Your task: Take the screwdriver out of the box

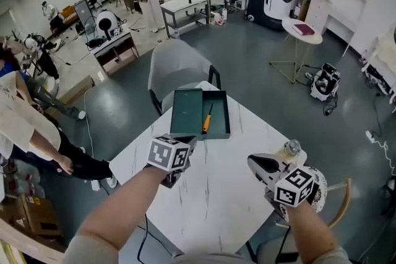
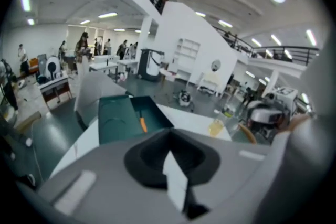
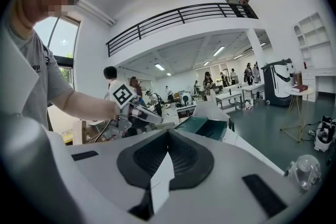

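My head camera looks steeply down on the worktop (image 1: 223,195), with the box (image 1: 199,113) at its far end. The camera on my left tongs (image 1: 189,143) sits low, facing the box and my right tongs (image 1: 252,162). The right tongs' camera looks nearly level towards the left tongs. All three views share the box.

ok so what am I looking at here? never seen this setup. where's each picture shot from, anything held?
No robot: a person works with two handheld two-jaw grippers. The head view looks down from a camera on the person's head; the other two ride on the grippers and look along their jaws. The left gripper and right gripper are both shut and empty. On the white table lies an open green box with an orange screwdriver inside, and a small jar near the right gripper.
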Available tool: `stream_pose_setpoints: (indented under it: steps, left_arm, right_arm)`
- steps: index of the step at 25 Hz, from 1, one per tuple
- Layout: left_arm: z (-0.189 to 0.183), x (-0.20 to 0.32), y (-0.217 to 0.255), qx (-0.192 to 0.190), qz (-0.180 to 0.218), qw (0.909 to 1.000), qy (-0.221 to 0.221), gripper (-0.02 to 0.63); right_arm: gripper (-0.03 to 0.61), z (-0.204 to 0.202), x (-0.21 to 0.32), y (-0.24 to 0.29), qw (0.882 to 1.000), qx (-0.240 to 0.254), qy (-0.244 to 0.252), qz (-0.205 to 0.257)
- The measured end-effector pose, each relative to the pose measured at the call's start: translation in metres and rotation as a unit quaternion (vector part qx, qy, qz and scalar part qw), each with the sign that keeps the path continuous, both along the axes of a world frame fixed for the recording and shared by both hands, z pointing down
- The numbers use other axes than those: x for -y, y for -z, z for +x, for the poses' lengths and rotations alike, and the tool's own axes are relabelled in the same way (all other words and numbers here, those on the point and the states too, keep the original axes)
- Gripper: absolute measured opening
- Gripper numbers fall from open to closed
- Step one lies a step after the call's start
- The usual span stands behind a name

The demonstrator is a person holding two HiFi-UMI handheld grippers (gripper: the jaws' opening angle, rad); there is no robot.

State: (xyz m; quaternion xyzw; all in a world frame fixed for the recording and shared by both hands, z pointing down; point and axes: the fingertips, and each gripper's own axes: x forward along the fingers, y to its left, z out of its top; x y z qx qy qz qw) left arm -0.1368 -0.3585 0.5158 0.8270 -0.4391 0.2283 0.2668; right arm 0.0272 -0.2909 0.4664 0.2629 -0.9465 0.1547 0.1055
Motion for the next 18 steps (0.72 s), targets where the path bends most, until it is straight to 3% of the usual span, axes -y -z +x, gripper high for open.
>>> stream_pose_setpoints:
  steps: [4, 5, 7, 10, 18]
  left_arm:
    - [0.004, 0.057, -0.018, 0.041, -0.022, 0.9989, -0.004, 0.003]
    - [0.007, 0.070, -0.024, 0.043, -0.035, 0.9985, -0.005, 0.014]
    - [0.013, 0.095, -0.037, 0.043, -0.061, 0.9972, -0.002, 0.093]
    - [0.020, 0.130, -0.051, 0.052, -0.092, 0.9943, 0.009, 0.109]
    - [0.041, 0.188, -0.098, 0.113, -0.179, 0.9774, -0.006, 0.121]
  right_arm:
    - [0.008, -0.003, 0.002, -0.014, 1.000, 0.015, 0.000, -0.006]
    - [0.008, -0.002, 0.002, -0.018, 1.000, 0.018, -0.001, -0.009]
    - [0.008, 0.002, 0.003, -0.026, 1.000, 0.024, -0.005, -0.016]
    - [0.008, 0.013, 0.009, -0.037, 0.999, 0.031, -0.015, -0.025]
    - [0.008, 0.030, 0.031, -0.062, 0.998, 0.043, -0.023, -0.045]
